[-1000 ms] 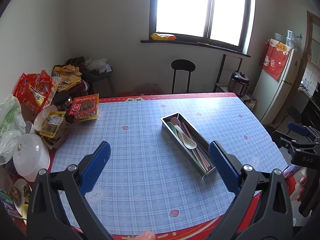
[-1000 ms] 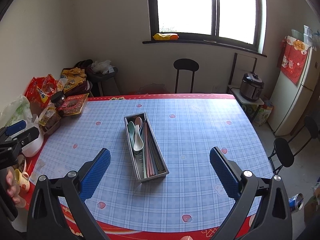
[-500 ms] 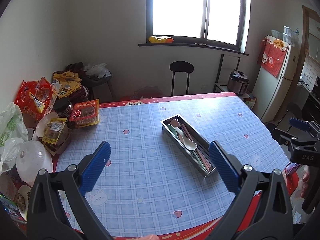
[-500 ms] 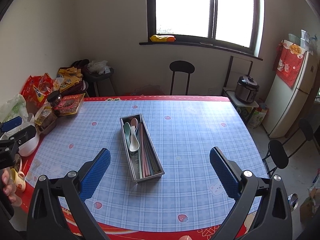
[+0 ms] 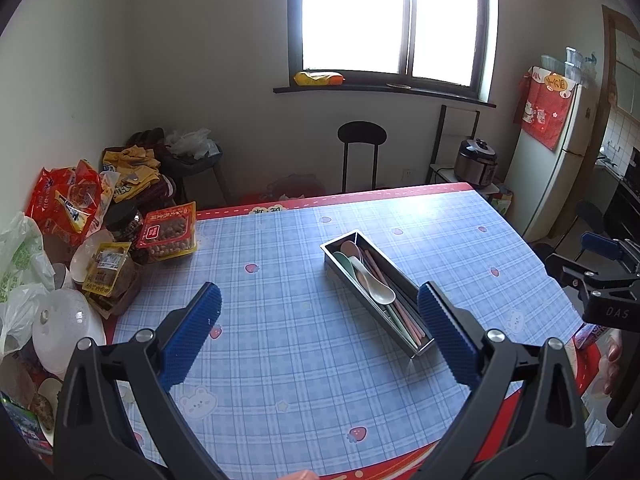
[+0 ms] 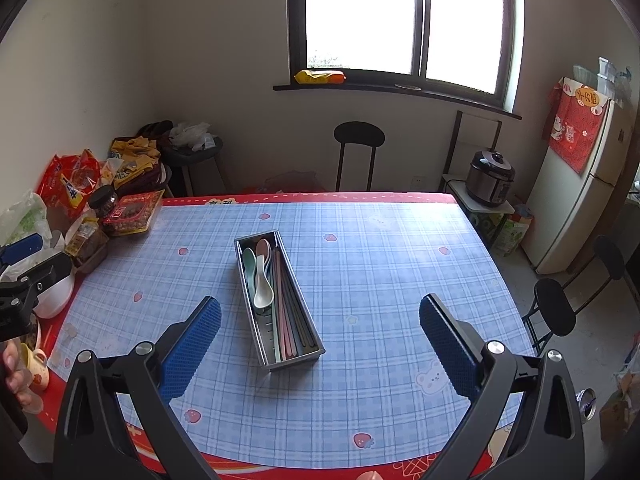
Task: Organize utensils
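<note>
Far left edge of the table (image 6: pixel 400 280): snack packets (image 5: pixel 170 230), a dark jar (image 5: pixel 122 220) and a white domed lid (image 5: pixel 60 324) crowd together against the wall side. Likely pushed there to leave the checked tablecloth bare for working.

Left gripper (image 5: pixel 316 332): held above the near table edge, jaws spread wide, nothing between the blue pads (image 5: pixel 192 336). Its aim falls on bare cloth, with the tray just inside the right pad.

Centre: metal utensil tray (image 6: pixel 276 300) lying lengthwise away from the person. Inside, spoons (image 6: pixel 260 276) (pink, green, white) sit bowl-end toward the far wall; chopsticks (image 6: pixel 290 320) in pink and grey lie along the right side, parallel to the tray wall. No loose utensil is visible on the cloth, so the sorting looks finished or nearly so.

Right gripper (image 6: pixel 320 332): also fully spread and empty, raised well clear of the tray, which sits between its pads in view. Judgement: both tools held back and open because nothing is left to carry.
</note>
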`<control>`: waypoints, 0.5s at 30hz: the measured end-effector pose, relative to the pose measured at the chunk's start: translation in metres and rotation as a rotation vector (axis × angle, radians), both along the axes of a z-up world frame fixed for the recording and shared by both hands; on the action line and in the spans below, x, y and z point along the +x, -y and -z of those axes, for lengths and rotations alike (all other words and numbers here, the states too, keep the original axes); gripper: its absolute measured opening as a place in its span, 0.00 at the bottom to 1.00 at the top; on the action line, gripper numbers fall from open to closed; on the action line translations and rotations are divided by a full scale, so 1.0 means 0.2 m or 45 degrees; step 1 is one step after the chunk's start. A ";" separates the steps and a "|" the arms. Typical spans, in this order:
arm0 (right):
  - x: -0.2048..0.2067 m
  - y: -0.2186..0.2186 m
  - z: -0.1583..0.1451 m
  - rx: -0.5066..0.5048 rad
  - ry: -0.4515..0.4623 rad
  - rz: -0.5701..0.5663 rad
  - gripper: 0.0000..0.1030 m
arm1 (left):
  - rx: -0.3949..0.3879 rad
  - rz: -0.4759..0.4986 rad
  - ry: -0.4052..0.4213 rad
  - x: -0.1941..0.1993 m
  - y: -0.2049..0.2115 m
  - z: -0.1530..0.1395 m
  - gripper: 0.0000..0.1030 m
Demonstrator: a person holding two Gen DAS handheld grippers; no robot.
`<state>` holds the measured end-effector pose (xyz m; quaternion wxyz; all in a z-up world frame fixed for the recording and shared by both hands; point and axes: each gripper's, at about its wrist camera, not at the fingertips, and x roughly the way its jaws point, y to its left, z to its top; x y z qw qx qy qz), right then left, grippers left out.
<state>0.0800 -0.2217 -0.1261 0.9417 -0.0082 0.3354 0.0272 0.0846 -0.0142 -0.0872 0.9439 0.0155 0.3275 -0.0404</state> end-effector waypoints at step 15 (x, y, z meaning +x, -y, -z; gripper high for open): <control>0.03 0.01 0.00 -0.005 -0.002 0.016 0.94 | 0.006 0.001 -0.004 0.03 -0.01 0.01 0.94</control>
